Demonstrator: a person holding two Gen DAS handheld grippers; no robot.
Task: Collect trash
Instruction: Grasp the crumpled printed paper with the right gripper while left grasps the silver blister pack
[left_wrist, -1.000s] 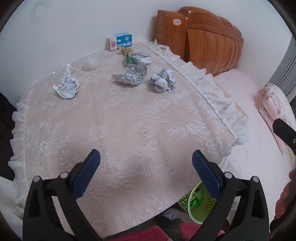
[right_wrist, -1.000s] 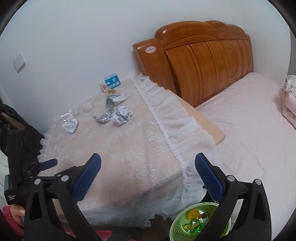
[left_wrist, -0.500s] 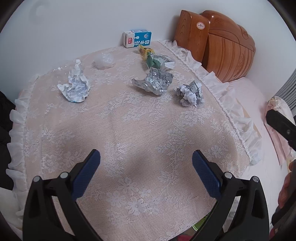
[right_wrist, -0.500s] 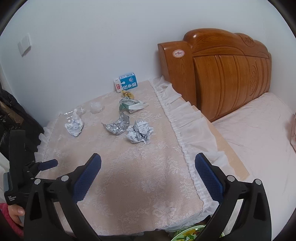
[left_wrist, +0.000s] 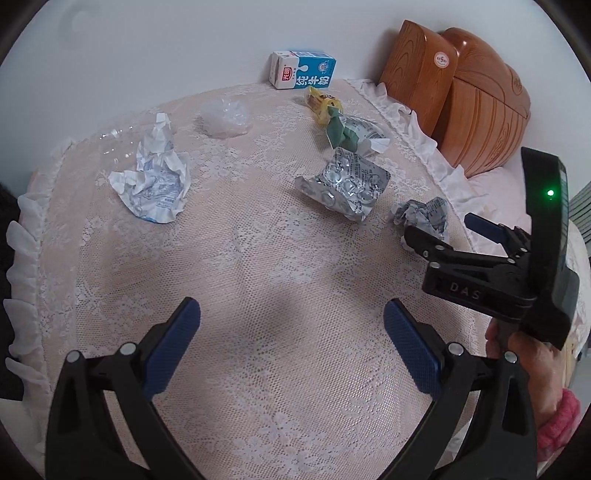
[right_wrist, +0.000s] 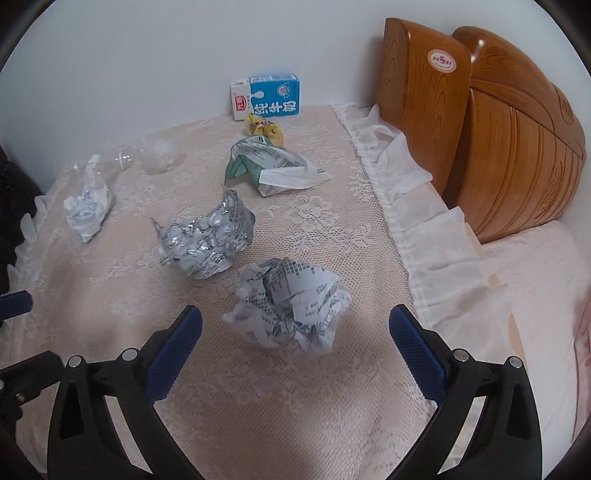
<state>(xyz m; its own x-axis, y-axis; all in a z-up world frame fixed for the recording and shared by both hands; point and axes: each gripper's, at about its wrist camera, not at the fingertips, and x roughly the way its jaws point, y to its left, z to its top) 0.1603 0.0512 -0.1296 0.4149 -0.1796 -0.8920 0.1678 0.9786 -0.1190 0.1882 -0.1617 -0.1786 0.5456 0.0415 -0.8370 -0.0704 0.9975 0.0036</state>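
Observation:
Trash lies on a lace-covered table. A crumpled printed paper ball sits just ahead of my open, empty right gripper, between its blue pads; it also shows in the left wrist view. Behind it lie a silver blister pack, a green-white wrapper, a yellow wrapper, a blue-white milk carton, clear plastic and a white crumpled paper. My left gripper is open and empty over bare cloth.
A wooden headboard and a pink bed stand right of the table. A white wall runs behind. The table's frilled edge hangs at the right. The right gripper's body fills the right of the left wrist view.
Both grippers have moved forward over the table toward the trash. The right gripper now has the printed paper ball between its pads. The green basket has left both views.

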